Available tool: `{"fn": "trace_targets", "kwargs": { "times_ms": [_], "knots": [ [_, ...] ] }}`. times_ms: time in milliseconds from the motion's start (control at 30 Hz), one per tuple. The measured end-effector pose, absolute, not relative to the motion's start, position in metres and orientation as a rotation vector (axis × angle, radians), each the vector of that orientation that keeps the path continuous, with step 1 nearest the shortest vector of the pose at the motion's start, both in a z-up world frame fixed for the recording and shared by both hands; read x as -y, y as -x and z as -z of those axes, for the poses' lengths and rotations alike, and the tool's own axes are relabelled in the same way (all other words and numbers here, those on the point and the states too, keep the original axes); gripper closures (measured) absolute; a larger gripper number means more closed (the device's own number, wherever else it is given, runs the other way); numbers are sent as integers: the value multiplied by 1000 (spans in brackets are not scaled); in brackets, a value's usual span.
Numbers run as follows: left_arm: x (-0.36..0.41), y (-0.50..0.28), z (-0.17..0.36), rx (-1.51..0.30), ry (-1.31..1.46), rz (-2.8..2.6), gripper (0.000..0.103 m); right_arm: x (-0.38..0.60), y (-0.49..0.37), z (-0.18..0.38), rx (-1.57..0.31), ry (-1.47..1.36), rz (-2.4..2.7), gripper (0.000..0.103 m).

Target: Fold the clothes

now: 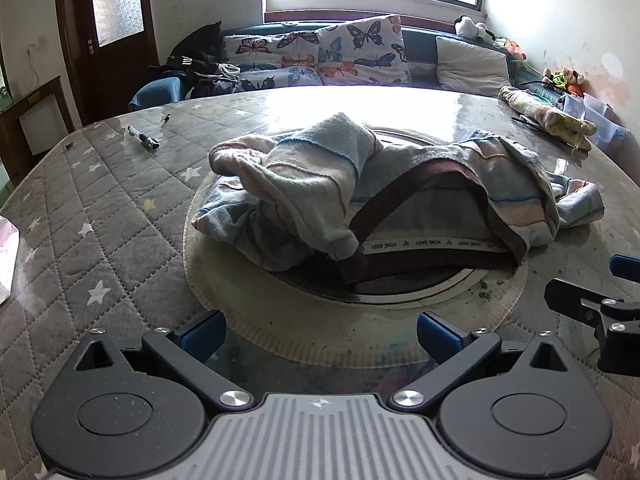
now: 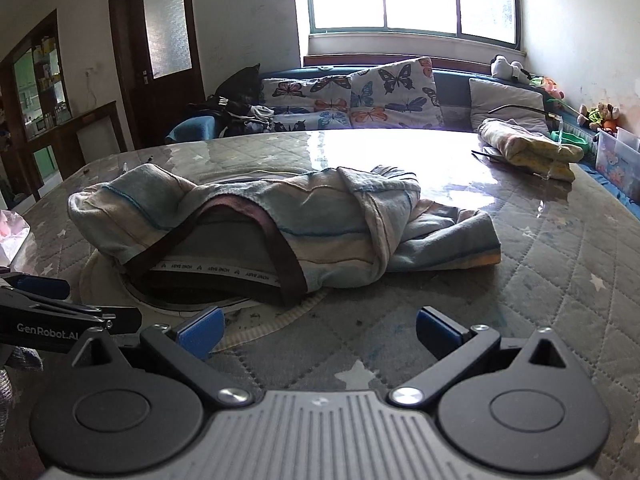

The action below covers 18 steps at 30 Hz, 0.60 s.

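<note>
Left gripper [image 1: 320, 334] & right gripper [image 2: 318, 332] both low over the quilted table [image 1: 100, 216], jaws wide apart, nothing held. Just ahead, crumpled striped garment [image 1: 320, 184] w/ brown waistband lies heaped across the round centre insert [image 1: 248, 312]. Further back: pen [image 1: 143, 139] left, folded cloth [image 1: 548, 116] right, sofa w/ butterfly cushions [image 1: 320, 56] behind.

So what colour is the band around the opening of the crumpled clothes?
Dark brown band, beside a white printed tape; the left wrist view shows it best.
</note>
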State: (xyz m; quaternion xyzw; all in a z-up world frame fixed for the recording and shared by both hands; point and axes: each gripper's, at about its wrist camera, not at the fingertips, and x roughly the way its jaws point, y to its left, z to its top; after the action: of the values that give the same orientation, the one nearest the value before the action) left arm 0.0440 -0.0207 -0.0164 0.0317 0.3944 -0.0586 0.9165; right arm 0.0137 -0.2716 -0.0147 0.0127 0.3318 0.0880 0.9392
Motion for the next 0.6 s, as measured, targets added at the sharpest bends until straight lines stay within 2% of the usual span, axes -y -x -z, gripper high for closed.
{"fn": "trace_targets", "kwargs": {
  "times_ms": [600],
  "knots": [
    [22, -63, 13, -811, -64, 107, 0, 270, -37, 15, -678, 0, -187, 0]
  ]
}}
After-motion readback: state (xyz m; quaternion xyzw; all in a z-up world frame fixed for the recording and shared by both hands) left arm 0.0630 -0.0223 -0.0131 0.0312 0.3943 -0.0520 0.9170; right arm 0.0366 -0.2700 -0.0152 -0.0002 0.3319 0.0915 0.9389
